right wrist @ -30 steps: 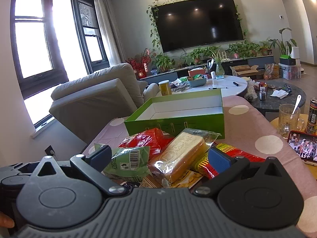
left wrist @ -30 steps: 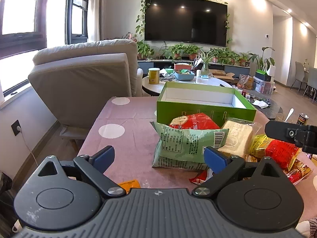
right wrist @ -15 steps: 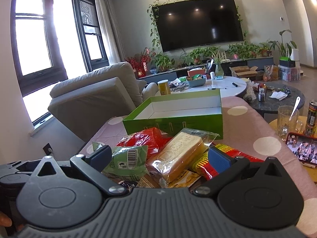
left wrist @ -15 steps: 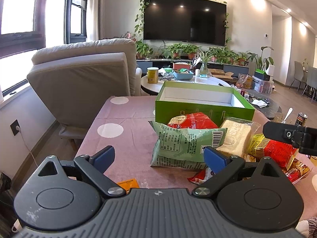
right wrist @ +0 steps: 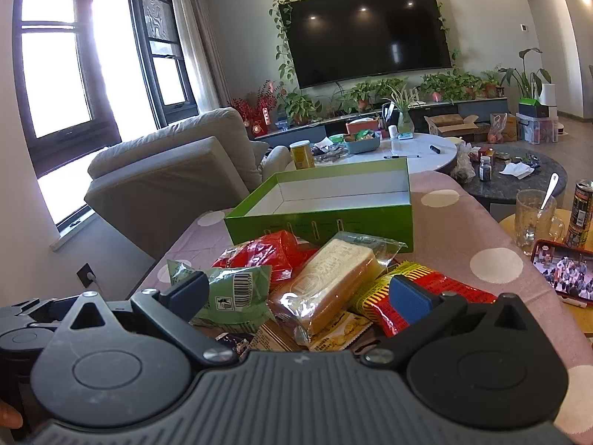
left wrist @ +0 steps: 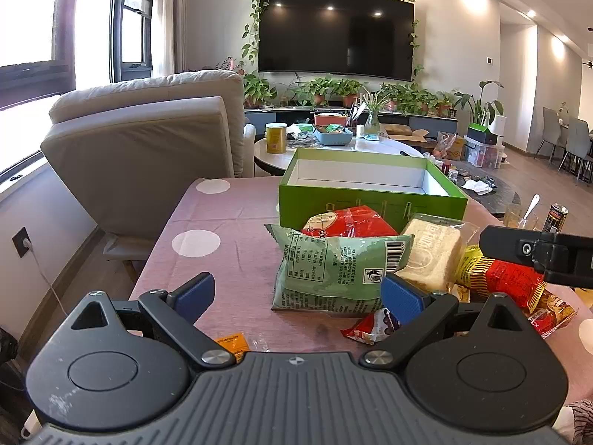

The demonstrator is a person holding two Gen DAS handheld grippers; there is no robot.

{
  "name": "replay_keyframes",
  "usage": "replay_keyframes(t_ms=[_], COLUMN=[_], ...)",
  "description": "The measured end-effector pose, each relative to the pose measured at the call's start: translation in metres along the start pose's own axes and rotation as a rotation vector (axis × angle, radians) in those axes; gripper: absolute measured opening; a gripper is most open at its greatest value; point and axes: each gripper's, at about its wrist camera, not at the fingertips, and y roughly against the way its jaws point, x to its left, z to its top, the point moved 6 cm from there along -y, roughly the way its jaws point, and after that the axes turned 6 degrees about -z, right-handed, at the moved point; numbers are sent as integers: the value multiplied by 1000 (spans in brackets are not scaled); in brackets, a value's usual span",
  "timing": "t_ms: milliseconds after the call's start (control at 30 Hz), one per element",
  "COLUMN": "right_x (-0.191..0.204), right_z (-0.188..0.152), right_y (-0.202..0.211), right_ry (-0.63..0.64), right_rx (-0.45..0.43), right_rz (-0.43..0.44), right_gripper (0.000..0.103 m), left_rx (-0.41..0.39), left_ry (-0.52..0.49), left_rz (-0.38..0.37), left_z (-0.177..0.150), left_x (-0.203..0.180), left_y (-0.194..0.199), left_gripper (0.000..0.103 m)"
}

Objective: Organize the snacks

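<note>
On the table (left wrist: 229,230), with its pink spotted cloth, nothing has been sorted yet as far as I can judge. The largest thing is the green box (left wrist: 370,200), standing open at the far side, and what I can see of its white inside is bare. Just in front of it lies the pile of snacks, all loose on the cloth.

From big to small: the green bag (left wrist: 333,270) stands nearest my left tongs (left wrist: 296,293) and leans against the red bag (left wrist: 352,220) behind it. The bread (right wrist: 333,278), in clear wrap, lies slanted over the pile, one end close to the box wall. Beside it on the right is the red-and-yellow pack (right wrist: 437,287). Under these are flat cracker packs (right wrist: 333,330), only partly visible, and a small red wrapper (left wrist: 370,328) at the near edge. A little orange sachet (left wrist: 231,341) lies apart to the left.

Both tongs are spread wide and hold nothing. My left tongs hang low before the green bag; my right tongs (right wrist: 296,294) hang over the near end of the bread, not touching it as far as I can tell.

So 0 snacks are in the box, and the whole pile is left to move. The bread or the green bag looks the easiest first pick.
</note>
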Motion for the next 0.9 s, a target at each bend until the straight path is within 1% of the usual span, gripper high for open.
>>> replay_keyframes(t_ms=[367, 400, 533, 633, 767, 800, 833, 900], right_x=[0, -1, 2, 9, 22, 25, 28, 33], right_z=[0, 1, 2, 4, 6, 6, 6, 5], right_y=[-1, -1, -2, -1, -5, -7, -10, -20], right_ry=[-4, -5, 8, 32, 77, 90, 102, 112], right_rx=[9, 9, 6, 10, 2, 1, 5, 27], right_rz=[-4, -6, -11, 23, 91, 114, 135, 173], right_gripper=[67, 67, 67, 66, 66, 66, 66, 66], left_rx=[8, 10, 25, 34, 43, 45, 47, 53], left_ry=[-7, -8, -2, -7, -17, -25, -29, -30], left_rz=[-3, -2, -13, -34, -99, -115, -124, -122], left_z=[0, -1, -3, -3, 0, 1, 1, 0], left_x=[1, 2, 5, 7, 11, 13, 14, 18], left_y=[-3, -4, -8, -12, -26, -31, -36, -46], left_gripper=[96, 95, 87, 85, 83, 82, 77, 71])
